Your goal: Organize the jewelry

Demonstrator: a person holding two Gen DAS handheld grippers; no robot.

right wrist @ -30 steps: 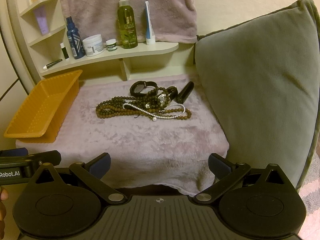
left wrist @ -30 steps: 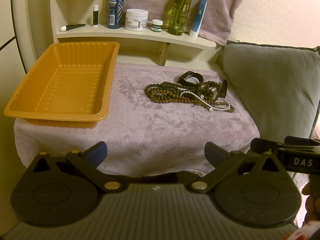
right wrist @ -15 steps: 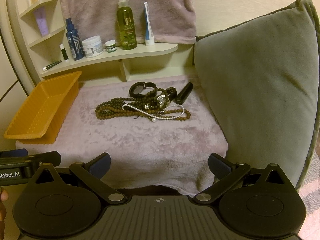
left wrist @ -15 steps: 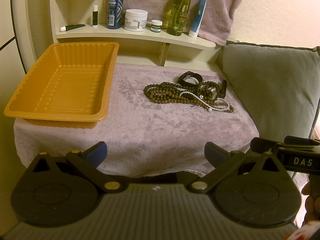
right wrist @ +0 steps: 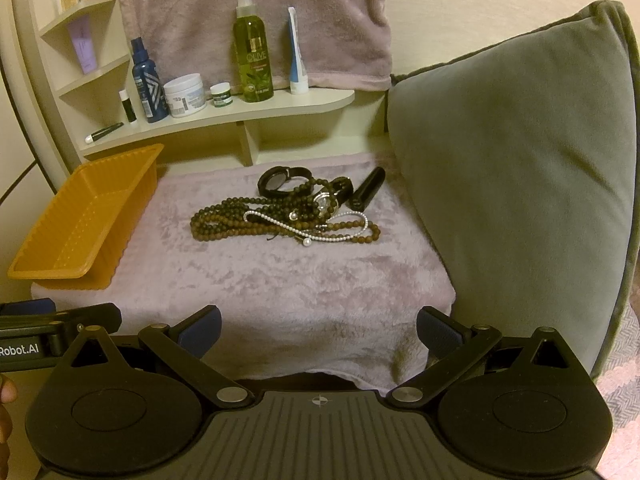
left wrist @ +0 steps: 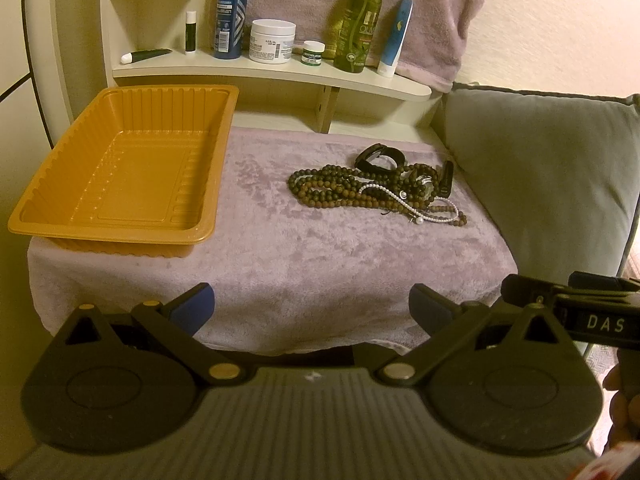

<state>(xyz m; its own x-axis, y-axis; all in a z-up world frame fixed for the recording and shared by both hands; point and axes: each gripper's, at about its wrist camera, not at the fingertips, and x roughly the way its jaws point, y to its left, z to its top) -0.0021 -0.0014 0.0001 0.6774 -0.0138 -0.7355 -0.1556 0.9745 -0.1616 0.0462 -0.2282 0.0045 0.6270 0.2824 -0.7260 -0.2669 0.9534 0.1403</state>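
Orange tray [left wrist: 120, 168] bare — beads [right wrist: 256, 224] perhaps tangled; both grippers spread.

We see the tray [left wrist: 120, 168] at the left on the towel [left wrist: 272, 248], with the jewelry [left wrist: 376, 194] heaped well apart to its right, near the cushion [right wrist: 516, 184] that stands at the right edge. Behind both runs a shelf [left wrist: 276, 72] carrying bottles [left wrist: 358, 20] and jars [left wrist: 272, 42] in a row. Our two grippers hang before the towel's near edge, side by side.
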